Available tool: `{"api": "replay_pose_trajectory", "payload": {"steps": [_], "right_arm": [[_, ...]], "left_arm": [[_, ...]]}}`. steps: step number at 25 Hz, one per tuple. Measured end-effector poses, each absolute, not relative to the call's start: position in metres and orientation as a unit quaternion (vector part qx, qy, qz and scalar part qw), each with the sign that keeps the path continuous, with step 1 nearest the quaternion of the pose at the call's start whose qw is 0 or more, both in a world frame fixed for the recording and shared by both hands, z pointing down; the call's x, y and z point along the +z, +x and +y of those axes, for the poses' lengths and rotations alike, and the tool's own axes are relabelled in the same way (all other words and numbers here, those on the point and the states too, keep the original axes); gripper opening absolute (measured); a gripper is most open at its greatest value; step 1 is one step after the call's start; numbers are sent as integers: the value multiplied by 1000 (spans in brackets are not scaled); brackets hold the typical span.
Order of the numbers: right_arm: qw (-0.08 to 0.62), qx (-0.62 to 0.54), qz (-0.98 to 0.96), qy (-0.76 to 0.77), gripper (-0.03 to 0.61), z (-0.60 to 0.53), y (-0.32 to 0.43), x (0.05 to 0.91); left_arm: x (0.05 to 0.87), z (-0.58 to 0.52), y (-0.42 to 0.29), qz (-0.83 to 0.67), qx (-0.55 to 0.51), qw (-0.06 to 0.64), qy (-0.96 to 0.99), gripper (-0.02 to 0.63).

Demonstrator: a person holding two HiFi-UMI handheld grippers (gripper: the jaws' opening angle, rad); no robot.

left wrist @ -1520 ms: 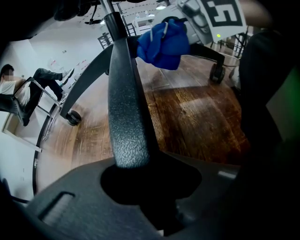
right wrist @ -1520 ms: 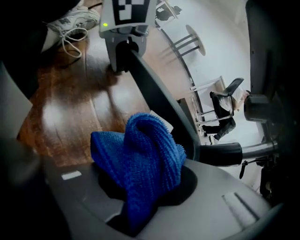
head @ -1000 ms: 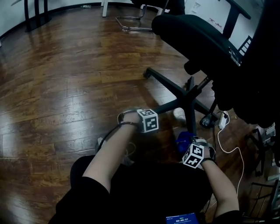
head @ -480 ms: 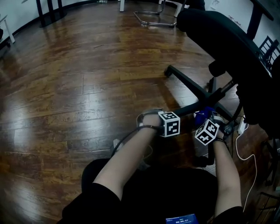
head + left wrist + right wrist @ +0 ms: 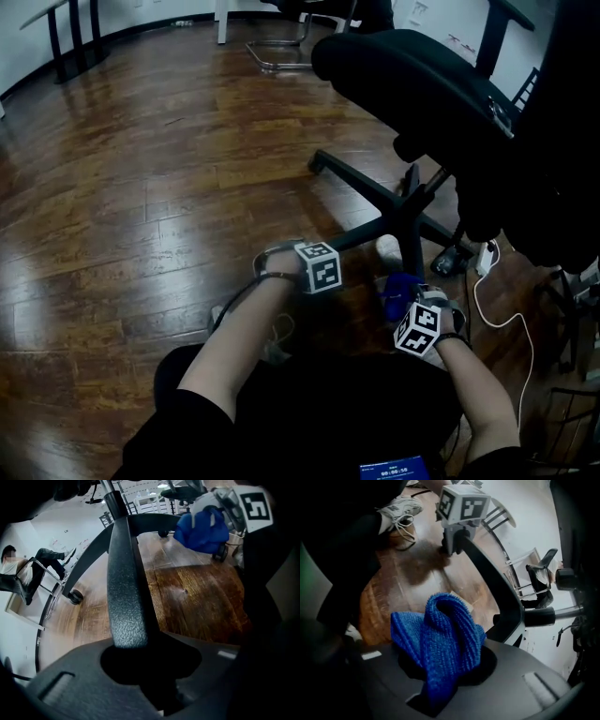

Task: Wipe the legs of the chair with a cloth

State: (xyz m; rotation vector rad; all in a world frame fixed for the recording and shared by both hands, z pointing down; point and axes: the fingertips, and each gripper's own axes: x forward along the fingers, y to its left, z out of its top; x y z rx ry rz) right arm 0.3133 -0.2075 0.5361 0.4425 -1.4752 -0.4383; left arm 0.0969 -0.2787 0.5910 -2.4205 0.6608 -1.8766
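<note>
The black office chair (image 5: pixel 422 84) stands at the right on a star base. My left gripper (image 5: pixel 328 251) is shut on one base leg (image 5: pixel 361 230); in the left gripper view that textured black leg (image 5: pixel 125 588) runs up out of the jaws of the left gripper (image 5: pixel 140 660). My right gripper (image 5: pixel 412 305) is shut on a bunched blue cloth (image 5: pixel 398 289), low by the near leg under the hub. In the right gripper view the cloth (image 5: pixel 440 639) fills the jaws of the right gripper (image 5: pixel 445 670). Whether the cloth touches a leg I cannot tell.
A white power strip (image 5: pixel 484 257) with a cable lies right of the base. White shoes (image 5: pixel 386 247) rest beside the legs. A metal chair frame (image 5: pixel 281 52) stands at the back, and a dark rack (image 5: pixel 567 328) at the far right. Wooden floor (image 5: pixel 141 187) spreads left.
The right gripper with the cloth went up toward the chair hub half a second ago and has come back down toward me. The left gripper stays on its leg.
</note>
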Motion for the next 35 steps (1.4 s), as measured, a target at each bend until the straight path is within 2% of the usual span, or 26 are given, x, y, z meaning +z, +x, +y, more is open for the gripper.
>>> {"api": "replay_pose_trajectory", "payload": {"steps": [4, 8, 18, 22, 30, 35], "right_arm": [[706, -171, -664, 178, 84, -173, 325, 546], [701, -170, -665, 193, 84, -183, 325, 543], [667, -257, -630, 304, 86, -320, 291, 505], [660, -265, -631, 312, 87, -341, 282, 497], [687, -227, -654, 222, 86, -244, 305, 525], [716, -157, -662, 157, 86, -162, 329, 546]], "left_arm": [[591, -279, 97, 220, -599, 3, -770, 107], [590, -279, 99, 218, -600, 2, -770, 107], [589, -279, 101, 208, -613, 3, -763, 106], [589, -279, 101, 204, -613, 4, -763, 104], [591, -279, 98, 207, -609, 4, -766, 104], [591, -279, 99, 211, -608, 2, -766, 104]]}}
